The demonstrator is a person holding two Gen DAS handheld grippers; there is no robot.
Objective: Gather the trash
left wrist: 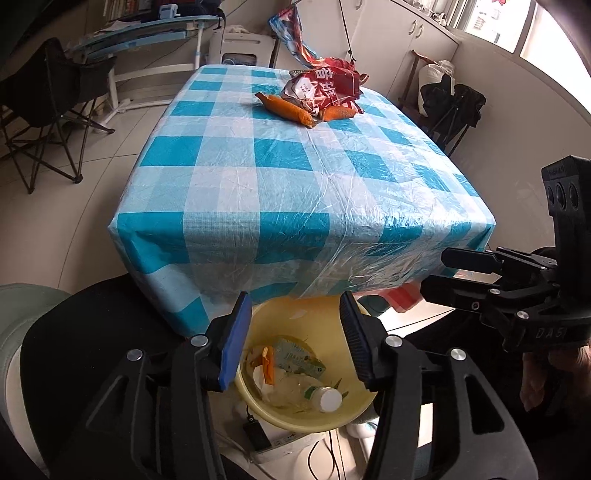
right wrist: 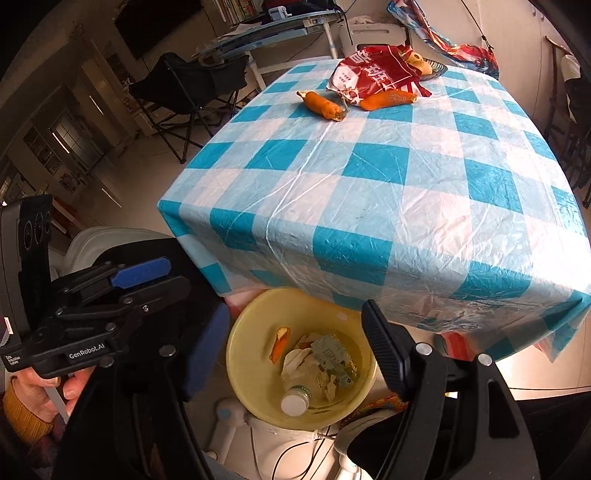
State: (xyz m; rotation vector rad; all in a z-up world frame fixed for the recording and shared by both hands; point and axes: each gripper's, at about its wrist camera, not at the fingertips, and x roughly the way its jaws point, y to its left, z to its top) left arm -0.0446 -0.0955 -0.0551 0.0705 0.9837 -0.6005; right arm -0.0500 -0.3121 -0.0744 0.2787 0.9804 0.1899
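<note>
A yellow bin (left wrist: 284,310) (right wrist: 251,332) stands on the floor below the near edge of the table (left wrist: 258,184) (right wrist: 369,206). In it lie a white-capped bottle (left wrist: 327,398) (right wrist: 295,400), crumpled paper, a green wrapper and orange peel. My left gripper (left wrist: 293,339) (right wrist: 173,275) hovers open over the bin with nothing between its pads. My right gripper (right wrist: 295,350) (left wrist: 436,273) is also open and empty above the bin. Far across the checked cloth lie a red snack bag (left wrist: 325,86) (right wrist: 373,79) and two orange peel pieces (left wrist: 288,107) (right wrist: 325,103), one on each side.
A black folding chair (left wrist: 51,103) (right wrist: 192,85) and a glass desk (left wrist: 147,29) stand left of the table. Another dark chair (left wrist: 454,103) is at the right wall. A power strip with cables (left wrist: 273,443) lies under the bin. A hand (right wrist: 40,391) holds the left gripper.
</note>
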